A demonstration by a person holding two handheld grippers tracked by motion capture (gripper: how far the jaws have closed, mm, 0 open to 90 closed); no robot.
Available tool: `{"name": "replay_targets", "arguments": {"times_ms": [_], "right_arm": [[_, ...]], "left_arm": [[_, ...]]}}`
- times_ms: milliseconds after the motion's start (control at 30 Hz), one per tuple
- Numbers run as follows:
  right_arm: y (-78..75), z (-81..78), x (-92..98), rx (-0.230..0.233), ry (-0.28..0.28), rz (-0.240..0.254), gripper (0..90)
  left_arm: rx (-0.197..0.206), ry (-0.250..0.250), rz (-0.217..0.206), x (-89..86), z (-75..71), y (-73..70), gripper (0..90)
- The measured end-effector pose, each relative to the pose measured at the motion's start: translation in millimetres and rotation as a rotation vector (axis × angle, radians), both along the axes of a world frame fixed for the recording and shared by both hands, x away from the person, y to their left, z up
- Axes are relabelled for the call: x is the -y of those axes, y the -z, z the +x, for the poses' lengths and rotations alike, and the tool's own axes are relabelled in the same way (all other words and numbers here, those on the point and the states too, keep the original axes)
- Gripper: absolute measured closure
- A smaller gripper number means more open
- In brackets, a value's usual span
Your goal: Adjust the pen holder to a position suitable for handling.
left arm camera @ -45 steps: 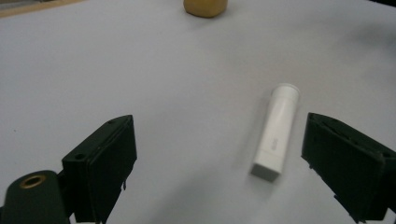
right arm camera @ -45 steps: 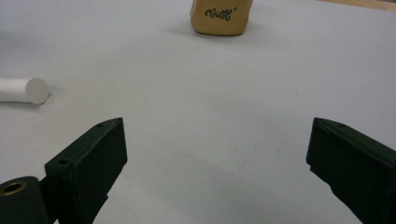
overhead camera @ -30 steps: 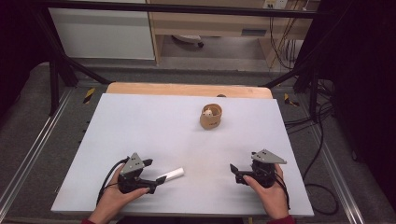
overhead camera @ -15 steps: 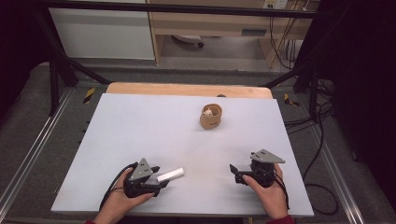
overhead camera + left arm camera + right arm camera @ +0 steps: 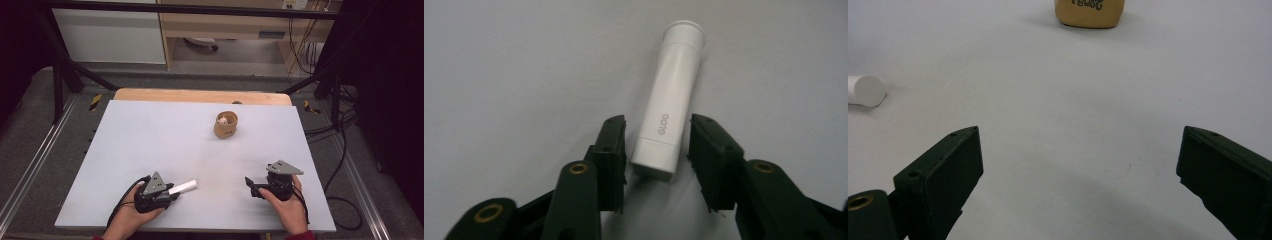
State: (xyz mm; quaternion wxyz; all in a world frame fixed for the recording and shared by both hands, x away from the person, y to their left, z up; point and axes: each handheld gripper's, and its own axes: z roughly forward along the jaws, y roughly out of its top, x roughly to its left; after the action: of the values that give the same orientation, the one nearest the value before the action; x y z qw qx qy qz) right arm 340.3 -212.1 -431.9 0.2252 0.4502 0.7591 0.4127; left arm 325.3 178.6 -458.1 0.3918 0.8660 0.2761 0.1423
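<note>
A: Lower left of the high view: the left gripper has been closing its jaws around the white glue stick lying on the counter, small gaps left.

B: Centre it first. Right gripper gapes, lower right.

Overhead camera faces forward-down; claw cameras skim close, sharing the white tube.
</note>
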Motion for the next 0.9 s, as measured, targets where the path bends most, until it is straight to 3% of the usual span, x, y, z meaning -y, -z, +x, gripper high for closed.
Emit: {"name": "replay_targets", "arguments": {"times_ms": [167, 467, 667, 900], "right_arm": [[0.4, 0.2, -0.8, -0.001, -0.003, -0.001, 5.1], [-0.2, -0.6, -5.3, 0.008, -0.029, -0.004, 5.0], [0.1, 1.9, -13.6, 0.021, -0.086, -0.007, 4.1], [1.0, 10.1, -29.0, 0.040, -0.162, -0.040, 3.9]], "left_arm": [[0.011, 0.008, 0.010, 2.6, -2.6, -0.1, 70.1], [0.019, 0.029, 0.033, 2.1, -0.4, -8.9, 71.2], [0.005, 0.047, 0.037, 0.2, 16.2, -20.9, 71.2], [-0.035, 0.089, 0.080, 6.0, 42.1, -31.3, 71.3]]}}
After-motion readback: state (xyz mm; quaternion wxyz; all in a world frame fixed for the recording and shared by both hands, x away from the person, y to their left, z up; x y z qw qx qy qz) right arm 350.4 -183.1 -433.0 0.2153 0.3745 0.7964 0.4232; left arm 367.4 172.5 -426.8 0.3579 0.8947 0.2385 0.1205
